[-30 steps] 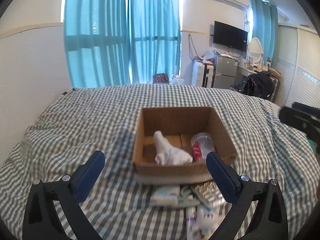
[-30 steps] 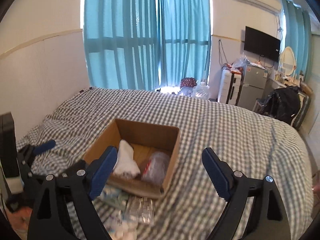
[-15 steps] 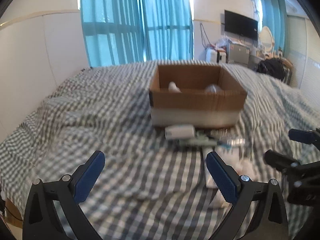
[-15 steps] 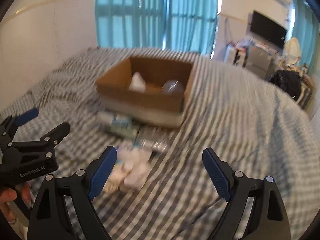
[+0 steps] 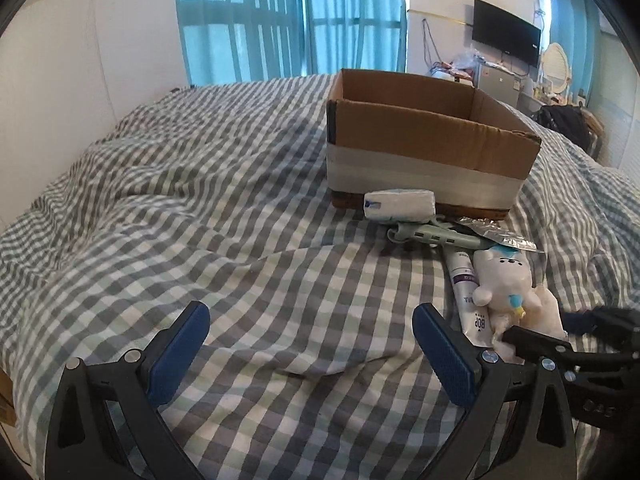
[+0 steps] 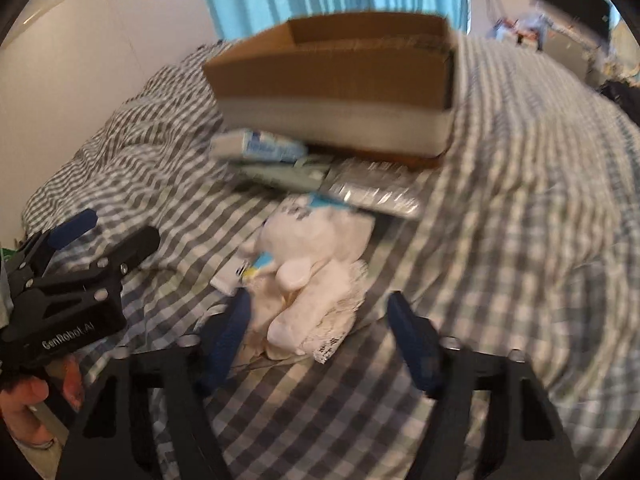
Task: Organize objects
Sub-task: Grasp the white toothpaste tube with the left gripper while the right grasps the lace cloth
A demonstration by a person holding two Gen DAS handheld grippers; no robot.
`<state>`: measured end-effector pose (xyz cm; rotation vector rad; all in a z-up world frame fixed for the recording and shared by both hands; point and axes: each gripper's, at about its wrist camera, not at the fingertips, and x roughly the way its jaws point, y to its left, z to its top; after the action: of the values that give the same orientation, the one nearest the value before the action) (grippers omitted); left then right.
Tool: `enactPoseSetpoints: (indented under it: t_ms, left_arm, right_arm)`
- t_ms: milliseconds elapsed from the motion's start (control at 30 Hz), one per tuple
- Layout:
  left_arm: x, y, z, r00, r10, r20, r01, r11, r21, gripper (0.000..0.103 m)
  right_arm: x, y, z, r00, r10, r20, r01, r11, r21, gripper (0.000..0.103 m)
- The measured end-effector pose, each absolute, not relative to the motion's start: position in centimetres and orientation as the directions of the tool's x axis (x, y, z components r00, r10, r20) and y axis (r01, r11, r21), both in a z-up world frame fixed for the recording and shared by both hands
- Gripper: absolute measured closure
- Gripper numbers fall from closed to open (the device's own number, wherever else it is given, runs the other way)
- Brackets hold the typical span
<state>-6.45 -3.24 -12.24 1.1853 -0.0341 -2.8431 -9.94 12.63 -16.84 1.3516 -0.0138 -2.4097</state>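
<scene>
An open cardboard box [image 5: 424, 152] [image 6: 336, 80] stands on the checked bed. In front of it lie a tissue pack [image 5: 400, 204] [image 6: 260, 146], a grey-green power strip [image 5: 436, 236], a foil blister pack [image 5: 500, 234] [image 6: 376, 192], a white tube [image 5: 468, 288] and a white plush bear [image 5: 506, 280] [image 6: 316, 252] on a white lace cloth [image 6: 340, 320]. My right gripper [image 6: 318, 324] is open, low over the bed, its fingers on either side of the bear's near end. My left gripper [image 5: 312, 344] is open and empty over bare bedding, left of the pile.
The checked duvet [image 5: 200, 200] is rumpled, with folds at the left. A white wall runs along the bed's left side. Blue curtains, a TV [image 5: 506, 42] and cluttered furniture stand beyond the bed.
Both grippers have dropped lower and moved nearer the bed. The right gripper has come up to the plush bear, and its view is blurred by motion. Both stay open.
</scene>
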Motion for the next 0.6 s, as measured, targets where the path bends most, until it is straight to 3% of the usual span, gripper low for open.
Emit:
enactPoseSetpoints:
  t_ms: [33,133,267,467,600]
  left_arm:
    - [-6.4,-3.1,-12.2,-0.702,-0.062,-0.709,0.045,-0.998,0.043,0.0]
    - [-6.1,-2.3,-11.9,-0.706,-0.073,-0.704,0.039,-0.997,0.064,0.0]
    - [-5.7,-0.3,-11.5,-0.711,-0.058,-0.7,-0.005,-0.996,0.087,0.0]
    - [-5.8,3.5,-12.1,-0.695,0.028,-0.718,-0.122,-0.989,0.08,0.0]
    - [-6.8,4.9,-13.5,-0.675,-0.006,-0.738,-0.124,-0.985,0.122,0.0]
  right_arm:
    - [-9.9,12.6,-17.0,-0.459,-0.329,-0.825,0.325,-0.927,0.189,0.078]
    - [-9.3,12.6,-16.5,-0.483,-0.283,-0.829,0.347,-0.931,0.115,0.091]
    - [-8.1,14.3,-14.9,-0.548,-0.189,-0.815,0.312,-0.95,0.011,0.093]
    - [-7.6,19.1,-13.3,-0.597,-0.128,-0.792,0.192,-0.981,0.013,0.093]
    - [-8.0,19.5,-13.1,-0.598,-0.153,-0.786,0.184,-0.982,0.052,0.093]
